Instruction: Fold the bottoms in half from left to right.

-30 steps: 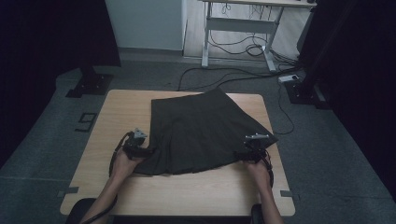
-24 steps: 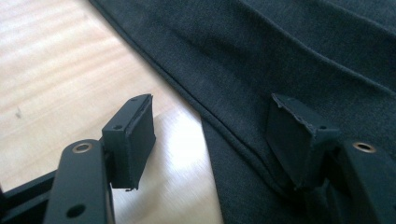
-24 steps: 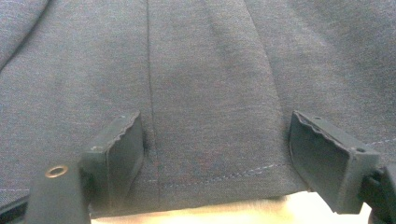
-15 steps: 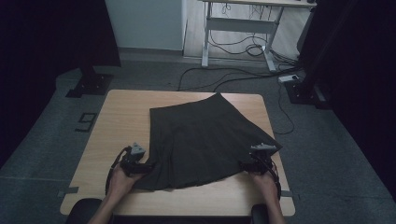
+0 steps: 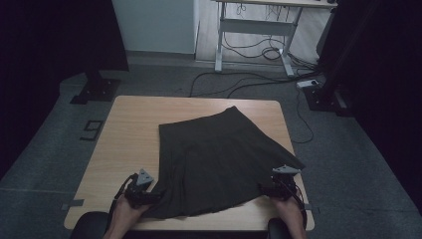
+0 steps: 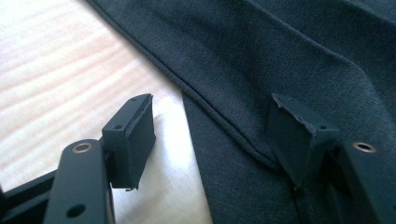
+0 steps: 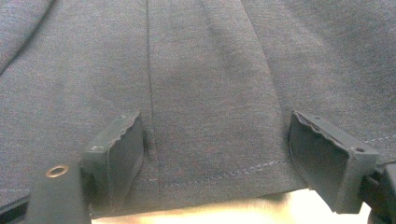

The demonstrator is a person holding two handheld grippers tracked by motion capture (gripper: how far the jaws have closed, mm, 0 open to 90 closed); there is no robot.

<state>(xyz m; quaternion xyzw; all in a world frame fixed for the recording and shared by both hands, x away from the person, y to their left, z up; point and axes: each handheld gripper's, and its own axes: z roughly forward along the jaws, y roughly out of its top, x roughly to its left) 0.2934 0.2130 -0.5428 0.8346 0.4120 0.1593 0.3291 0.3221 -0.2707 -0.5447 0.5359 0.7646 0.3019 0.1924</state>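
Skirt [image 5: 219,159] lies spread flat on worktop [image 5: 134,129], hem at the near edge, waistband far. Left tongs [image 6: 210,135] and right tongs [image 7: 215,149] both released, jaws straddling the hem corners without pinching. Spreading looks largely done; folding remains. Nothing else on the worktop obstructs.

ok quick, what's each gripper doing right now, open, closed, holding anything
Left gripper: open, jaws apart over the side hem of the dark grey pleated fabric skirt, holding nothing.
Right gripper: open, jaws apart over the skirt's bottom hem, holding nothing.
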